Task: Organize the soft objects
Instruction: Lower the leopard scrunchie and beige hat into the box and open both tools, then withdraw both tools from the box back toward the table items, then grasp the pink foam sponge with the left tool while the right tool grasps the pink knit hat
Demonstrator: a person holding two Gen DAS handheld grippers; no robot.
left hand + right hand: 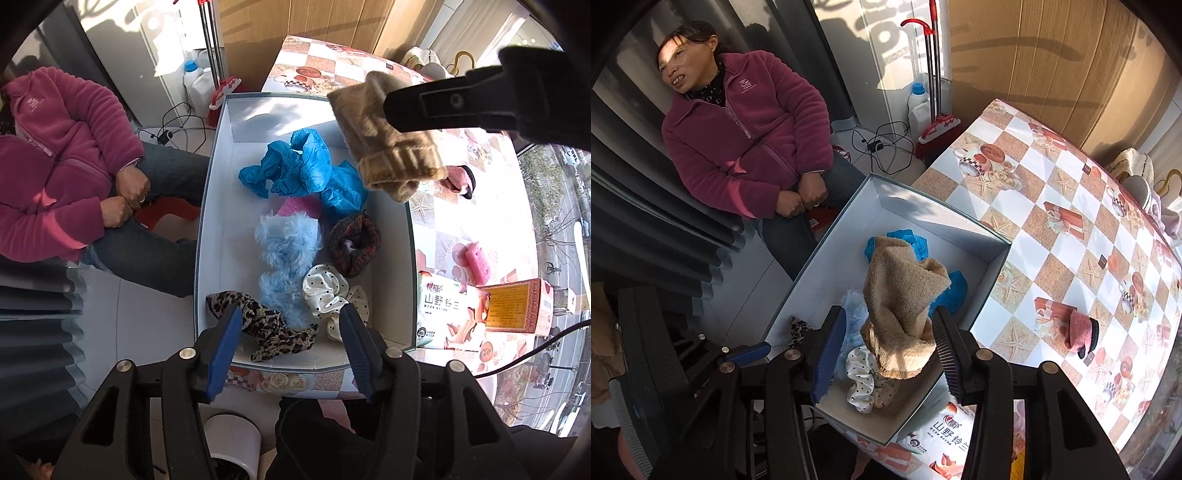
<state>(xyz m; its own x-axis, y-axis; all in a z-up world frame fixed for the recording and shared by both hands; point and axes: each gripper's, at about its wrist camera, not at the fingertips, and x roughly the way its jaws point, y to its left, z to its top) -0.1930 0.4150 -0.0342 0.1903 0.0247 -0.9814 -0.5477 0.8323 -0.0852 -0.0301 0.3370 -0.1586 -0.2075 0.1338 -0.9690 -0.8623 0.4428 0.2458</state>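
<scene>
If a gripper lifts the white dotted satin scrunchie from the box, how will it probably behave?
The scrunchie looks shiny and smooth, so it may slip between the pads. Its ruffled folds suggest it is floppy and will squash and sag rather than hold shape. It seems light, and it touches the fluffy blue piece, which might drag along.

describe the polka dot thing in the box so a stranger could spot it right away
Look in the white box on the checkered table, at the end nearest the camera. The scrunchie lies beside the fluffy light blue piece: shiny cream satin with small black dots, unlike anything around it.
</scene>
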